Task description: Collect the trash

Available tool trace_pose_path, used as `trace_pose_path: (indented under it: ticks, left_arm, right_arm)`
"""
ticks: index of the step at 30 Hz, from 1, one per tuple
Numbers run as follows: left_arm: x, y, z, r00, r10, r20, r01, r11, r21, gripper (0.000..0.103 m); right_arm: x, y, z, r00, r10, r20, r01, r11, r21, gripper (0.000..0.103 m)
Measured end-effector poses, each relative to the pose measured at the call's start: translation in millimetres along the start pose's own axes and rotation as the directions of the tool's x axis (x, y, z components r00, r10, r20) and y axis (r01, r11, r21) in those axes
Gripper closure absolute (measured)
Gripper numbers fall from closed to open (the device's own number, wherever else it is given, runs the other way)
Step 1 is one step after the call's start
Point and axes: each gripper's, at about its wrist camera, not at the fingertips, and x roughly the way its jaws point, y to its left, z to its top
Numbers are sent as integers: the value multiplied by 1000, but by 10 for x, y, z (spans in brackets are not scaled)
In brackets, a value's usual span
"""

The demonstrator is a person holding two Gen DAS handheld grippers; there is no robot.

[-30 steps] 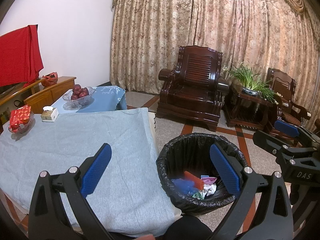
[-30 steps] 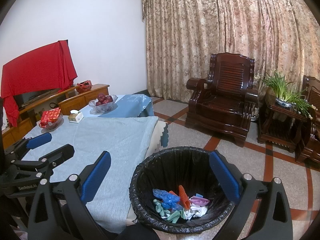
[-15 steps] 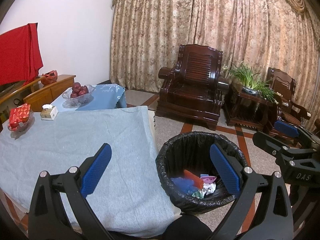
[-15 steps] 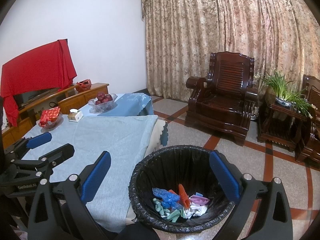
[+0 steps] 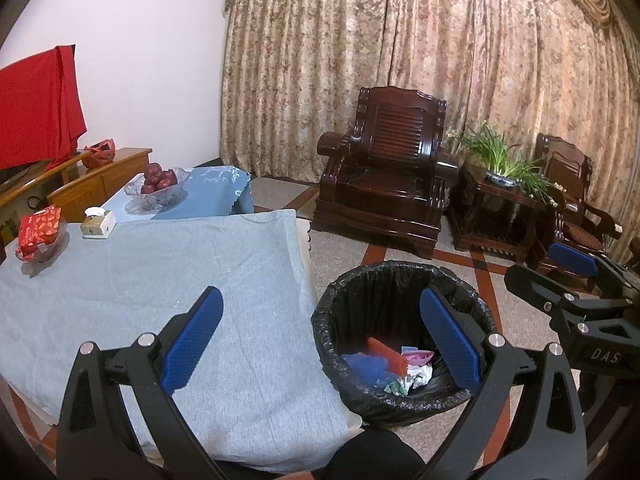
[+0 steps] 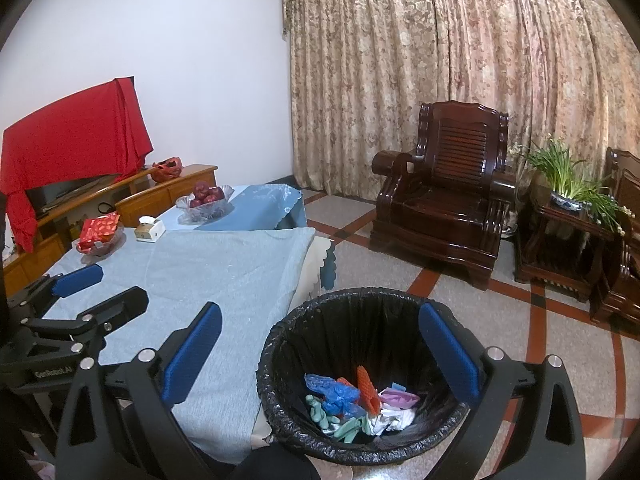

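Observation:
A black-lined trash bin (image 5: pixel 352 292) (image 6: pixel 288 328) stands on the floor by the table's corner. Inside lies trash (image 5: pixel 394 364) (image 6: pixel 356 398): blue plastic, an orange piece, pink paper, white crumpled paper, green bits. My left gripper (image 5: pixel 322 340) hangs open and empty over the table edge and bin. My right gripper (image 6: pixel 320 348) is open and empty above the bin. Each gripper shows in the other's view: the right gripper (image 5: pixel 560 272) at the right edge, the left gripper (image 6: pixel 92 292) at the left edge.
The table under a grey-blue cloth (image 5: pixel 160 280) carries a red packet in a glass dish (image 5: pixel 38 232), a tissue box (image 5: pixel 98 222) and a bowl of red fruit (image 5: pixel 158 184). A dark wooden armchair (image 5: pixel 384 176), a side table with a plant (image 5: pixel 500 172) and curtains stand behind.
Both views have shifted only slightly; the bin sits a little lower and nearer in the frame. Both grippers stay open and empty.

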Motion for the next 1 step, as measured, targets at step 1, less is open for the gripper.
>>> trace_pose_path:
  ticks: [1]
  left_arm:
    - [-3, 15, -5, 1000, 0, -1, 0, 1000, -1, 7]
  right_arm:
    - [3, -2, 0, 1000, 1, 0, -1, 1000, 0, 6]
